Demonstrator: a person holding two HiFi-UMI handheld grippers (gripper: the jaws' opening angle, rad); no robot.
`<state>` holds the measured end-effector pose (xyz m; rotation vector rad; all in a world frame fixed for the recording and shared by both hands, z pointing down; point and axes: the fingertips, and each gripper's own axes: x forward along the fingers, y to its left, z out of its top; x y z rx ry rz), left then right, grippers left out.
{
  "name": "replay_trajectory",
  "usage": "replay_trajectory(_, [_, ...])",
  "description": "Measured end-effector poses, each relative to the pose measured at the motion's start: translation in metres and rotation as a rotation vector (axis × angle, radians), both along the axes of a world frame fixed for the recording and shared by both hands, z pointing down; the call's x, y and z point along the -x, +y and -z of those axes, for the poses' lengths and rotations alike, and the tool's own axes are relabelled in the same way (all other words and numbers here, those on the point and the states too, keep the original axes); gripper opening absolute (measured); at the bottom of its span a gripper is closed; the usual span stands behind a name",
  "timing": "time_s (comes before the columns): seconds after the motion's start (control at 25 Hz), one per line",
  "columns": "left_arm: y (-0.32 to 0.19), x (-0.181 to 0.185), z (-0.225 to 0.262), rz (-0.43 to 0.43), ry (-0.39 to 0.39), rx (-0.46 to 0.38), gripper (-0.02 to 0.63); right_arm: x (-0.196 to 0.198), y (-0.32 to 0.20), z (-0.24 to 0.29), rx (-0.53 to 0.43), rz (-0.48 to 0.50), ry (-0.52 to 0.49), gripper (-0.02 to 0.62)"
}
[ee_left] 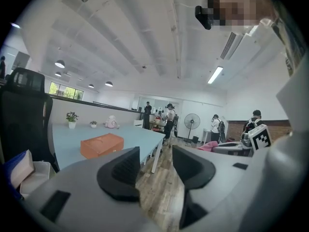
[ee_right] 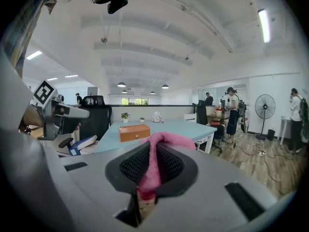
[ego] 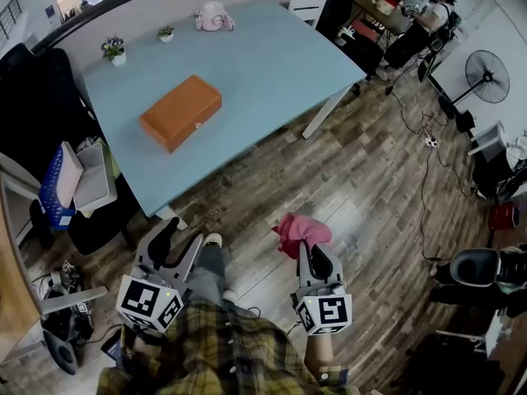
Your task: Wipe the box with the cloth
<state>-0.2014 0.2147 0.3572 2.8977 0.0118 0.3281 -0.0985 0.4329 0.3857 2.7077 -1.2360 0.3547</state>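
Cloth (ee_right: 155, 153), pink, soft and limp, is pinched between the closed jaws of the right gripper (ego: 316, 255), well apart from the orange box (ego: 181, 112) lying on the blue table (ego: 280, 56). The box looks rigid and probably light, so it may slide. The left gripper (ee_left: 157, 166), spread wide and empty, could steady an edge.

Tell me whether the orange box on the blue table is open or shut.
Shut. The orange box lies flat on the table with its lid down; neither the head view nor the right gripper view shows a gap or its inside.
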Motion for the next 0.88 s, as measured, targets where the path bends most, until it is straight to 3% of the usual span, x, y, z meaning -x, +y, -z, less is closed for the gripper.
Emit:
replay_trajectory(0.4, [-0.090, -0.106, 0.000, 0.021, -0.006, 0.012, 0.199, -0.098, -0.104, 0.008, -0.008, 0.066, 0.006, 0.038])
replay_trajectory(0.88, [-0.187, -0.160, -0.005, 0.120, -0.026, 0.010, 0.199, -0.180, -0.195, 0.003, 0.002, 0.123, -0.008, 0.038])
